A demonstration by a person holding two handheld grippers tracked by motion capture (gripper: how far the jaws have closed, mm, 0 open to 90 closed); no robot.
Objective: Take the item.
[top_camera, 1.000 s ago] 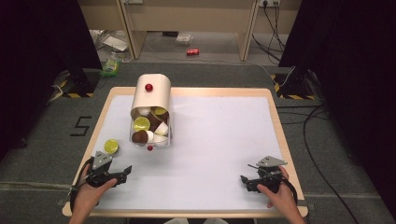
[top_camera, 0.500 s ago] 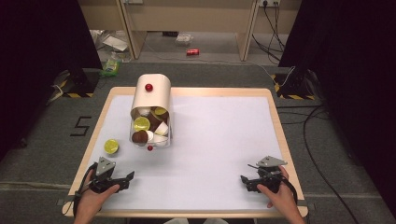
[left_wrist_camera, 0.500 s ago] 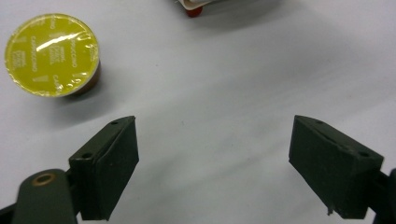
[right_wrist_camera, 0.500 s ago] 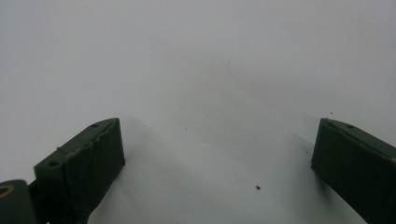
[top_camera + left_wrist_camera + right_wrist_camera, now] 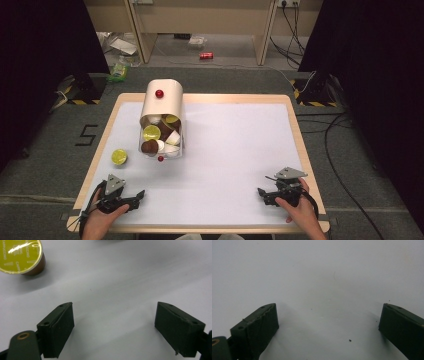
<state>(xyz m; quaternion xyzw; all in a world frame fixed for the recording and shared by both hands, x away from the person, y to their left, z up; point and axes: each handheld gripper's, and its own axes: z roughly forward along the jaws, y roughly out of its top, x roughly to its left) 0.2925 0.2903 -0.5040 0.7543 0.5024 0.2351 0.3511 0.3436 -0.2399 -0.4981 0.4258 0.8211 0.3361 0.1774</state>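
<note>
left claw (image 5: pixel 134 199) low, spread | right claw (image 5: pixel 264 195) low, spread

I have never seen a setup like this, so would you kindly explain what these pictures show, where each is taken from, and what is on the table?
No robot is involved: a person holds a handheld two-jaw tool in each hand. The high view looks down on the table, with the left gripper and right gripper near its front edge. The two close-up pictures come from cameras riding on those grippers, looking along their black jaws. Both stand open and hold nothing. On the table a cream container lies tipped on its side, filled with coffee capsules. One loose capsule with a yellow-green lid sits beside it; the left gripper view shows it too.
</note>
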